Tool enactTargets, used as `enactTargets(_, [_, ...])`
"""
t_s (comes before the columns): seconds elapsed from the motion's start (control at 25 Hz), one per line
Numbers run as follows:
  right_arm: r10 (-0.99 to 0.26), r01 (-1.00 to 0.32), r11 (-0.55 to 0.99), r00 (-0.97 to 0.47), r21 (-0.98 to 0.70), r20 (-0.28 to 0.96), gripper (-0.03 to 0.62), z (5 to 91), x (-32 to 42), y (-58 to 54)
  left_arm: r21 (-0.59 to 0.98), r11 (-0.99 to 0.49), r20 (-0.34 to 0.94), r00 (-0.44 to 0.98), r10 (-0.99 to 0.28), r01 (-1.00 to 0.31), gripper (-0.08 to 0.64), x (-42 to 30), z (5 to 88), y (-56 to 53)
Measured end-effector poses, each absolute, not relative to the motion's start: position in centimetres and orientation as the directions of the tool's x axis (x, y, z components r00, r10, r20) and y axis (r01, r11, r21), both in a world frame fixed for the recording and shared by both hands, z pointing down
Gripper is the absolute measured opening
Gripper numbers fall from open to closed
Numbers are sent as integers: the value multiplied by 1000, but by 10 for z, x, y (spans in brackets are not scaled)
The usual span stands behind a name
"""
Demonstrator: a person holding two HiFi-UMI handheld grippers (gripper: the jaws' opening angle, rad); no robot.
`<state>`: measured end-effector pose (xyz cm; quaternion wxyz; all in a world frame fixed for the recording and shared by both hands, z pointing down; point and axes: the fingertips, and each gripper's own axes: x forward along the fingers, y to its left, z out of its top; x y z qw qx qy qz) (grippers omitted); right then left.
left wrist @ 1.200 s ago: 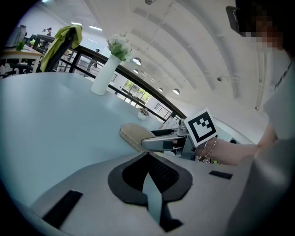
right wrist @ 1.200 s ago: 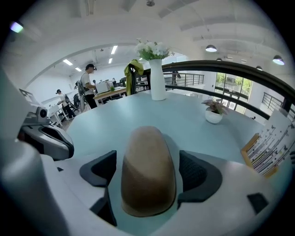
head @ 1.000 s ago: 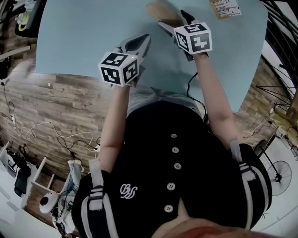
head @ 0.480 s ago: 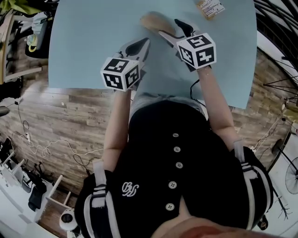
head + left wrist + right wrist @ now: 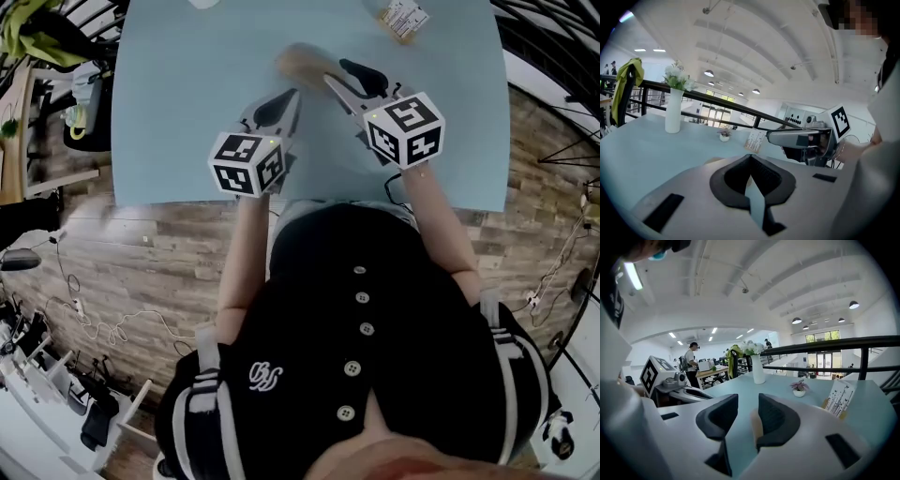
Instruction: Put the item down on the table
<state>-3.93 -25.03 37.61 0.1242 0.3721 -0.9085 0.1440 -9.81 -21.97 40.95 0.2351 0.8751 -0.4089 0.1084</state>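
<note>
Blurred tan item (image 5: 300,64) lies on counter (image 5: 187,112), 10 o'clock of right gripper (image 5: 335,72); its half-spread fingers, just closing, pinch nothing. Left gripper's (image 5: 291,96) fingers are pressed together.

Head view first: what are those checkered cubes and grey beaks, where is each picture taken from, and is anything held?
No robot here: a person holds two hand tools, the left gripper and right gripper, each with two jaws. The patterned cube on each is part of it. The head view looks down from the person's head; the other two cameras ride on the grippers. On the light blue table are a blurred tan item and a printed card; a white vase stands farther off. Nothing is held: the left jaws are together; the right jaws have just been closing, with nothing gripped between them.
</note>
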Motion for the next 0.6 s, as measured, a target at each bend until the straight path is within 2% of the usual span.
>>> enactTargets(0.12, [-666,-726,662,-684,-186,298,104,375,-34,-246,323,-582,366,666,-650,-746,9,-94,409,-220])
enactTargets(0.24, [-673,-726,650,-687,-224,275,84,374,-30,-239,330,-608,335,691,-640,-723,9,-87,404,-217])
enactTargets(0.4, [-682,-731,635,-683,-250,262,12,377,-24,-231,328,-625,345,706,-618,-708,9,-77,407,-213])
enactTargets(0.6, [-638,-703,641,-712,-308,295,11,391,-32,-217,336,-629,371,712,-596,-701,9,-73,415,-206])
